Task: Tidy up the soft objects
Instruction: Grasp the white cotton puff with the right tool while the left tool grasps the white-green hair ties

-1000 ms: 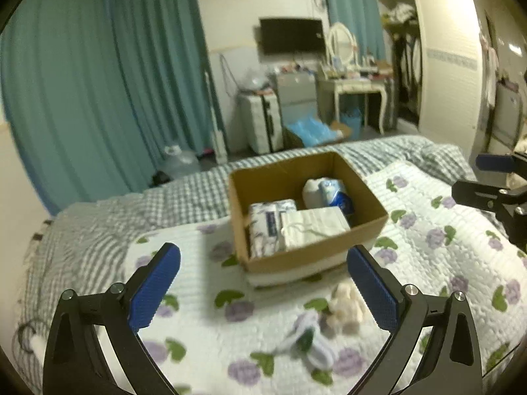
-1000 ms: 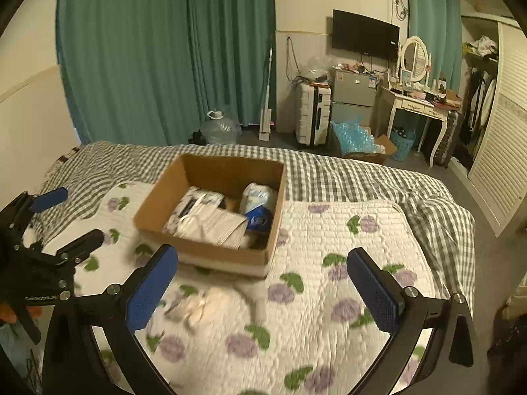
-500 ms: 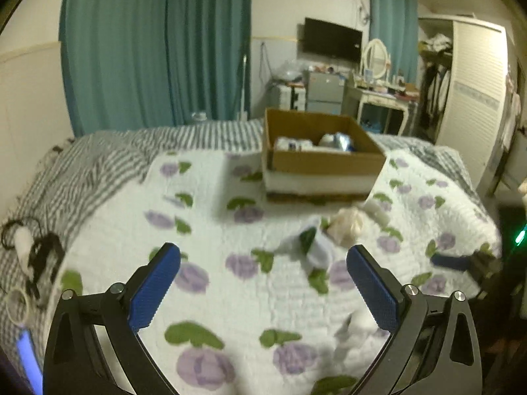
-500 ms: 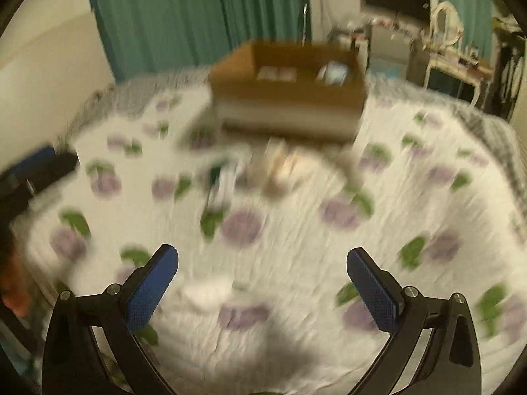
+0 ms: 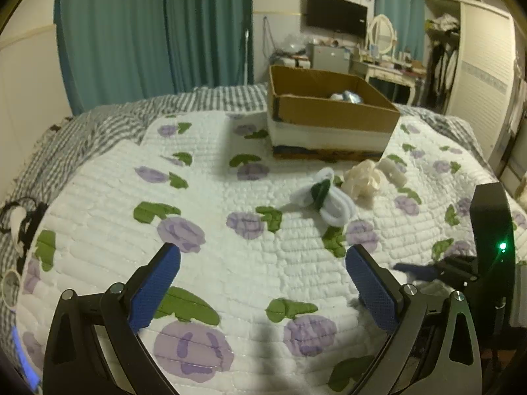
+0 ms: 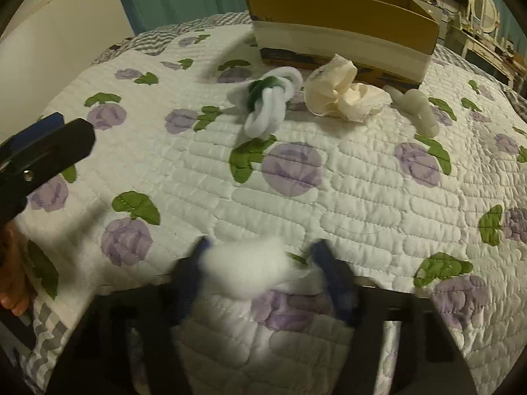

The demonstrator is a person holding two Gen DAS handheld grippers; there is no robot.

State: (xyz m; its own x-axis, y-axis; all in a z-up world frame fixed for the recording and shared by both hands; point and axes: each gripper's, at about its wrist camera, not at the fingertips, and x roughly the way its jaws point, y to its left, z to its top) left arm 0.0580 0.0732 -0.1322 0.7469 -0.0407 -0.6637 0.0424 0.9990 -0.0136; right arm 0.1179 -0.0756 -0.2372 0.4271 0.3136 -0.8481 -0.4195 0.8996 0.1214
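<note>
R gripper [image 6: 260, 266] is closed narrow on a white fluffy wad [image 6: 245, 268] at the near edge of the quilt [image 6: 329, 191] (blurred, so grip depth unclear), prob. bound for the box [image 6: 342, 29] at the far edge. L gripper [image 5: 263, 283] is wide, empty. White-green bundle [image 6: 268, 102], cream cloth [image 6: 339, 97] & white roll [image 6: 418, 108] lie just in front of the box.

Dim bedroom under warm indoor light. Teal curtains [image 5: 154, 29] across the far wall, a second teal panel [image 5: 393, 6] farther right. Black wall-mounted television [image 5: 336, 14] between them, above a white dressing table [image 5: 392, 72] with oval mirror [image 5: 382, 34]. White louvred wardrobe [image 5: 477, 65] at right. Bed [image 5: 108, 121] spread with grey-checked sheet and white quilt [image 5: 230, 256] printed with purple flowers.
</note>
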